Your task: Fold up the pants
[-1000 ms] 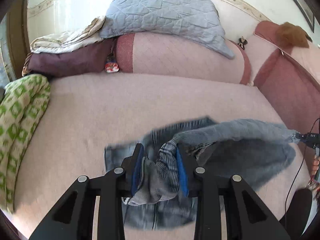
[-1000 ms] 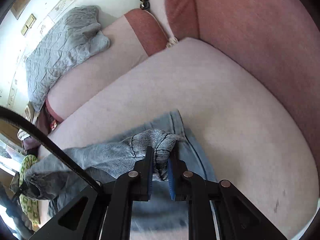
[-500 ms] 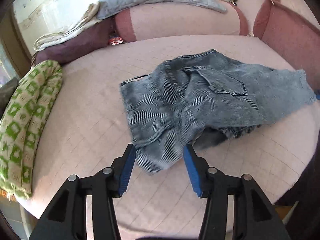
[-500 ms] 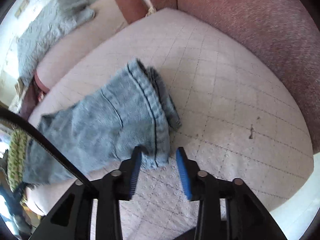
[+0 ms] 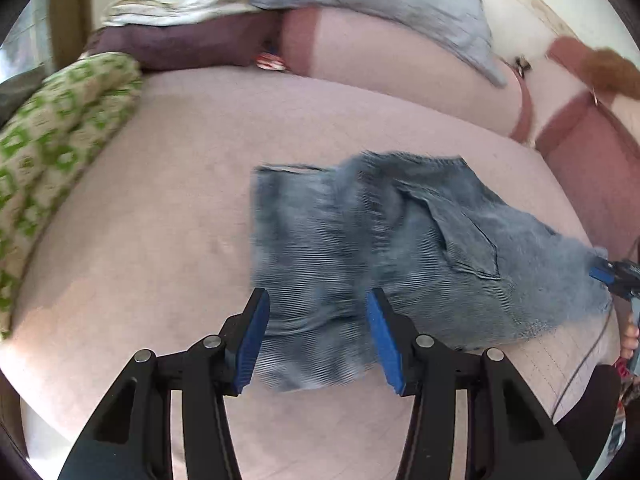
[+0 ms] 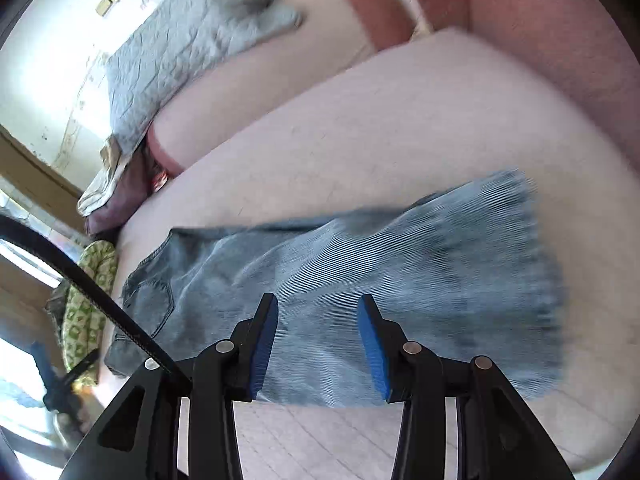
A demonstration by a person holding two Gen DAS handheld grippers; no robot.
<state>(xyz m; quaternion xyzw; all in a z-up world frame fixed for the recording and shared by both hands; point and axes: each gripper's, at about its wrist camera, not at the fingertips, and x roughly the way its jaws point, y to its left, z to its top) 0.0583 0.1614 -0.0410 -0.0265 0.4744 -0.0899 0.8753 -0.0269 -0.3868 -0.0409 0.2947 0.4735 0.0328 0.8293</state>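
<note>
While both claws, left gripper [image 5: 316, 330] & right gripper [image 6: 318, 340], gape wide w/ nothing held, the faded blue denim pants [image 5: 400, 256] need regrasping for the next fold.

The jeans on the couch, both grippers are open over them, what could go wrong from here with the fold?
The jeans lie bunched and uneven, so a fold may start crooked. The left gripper straddles a thick rumpled edge near the front of the cushion; closing there might catch one layer or drag cloth off the edge. The right gripper hangs over the middle of a leg rather than its hem, so a grab could bunch it.
</note>
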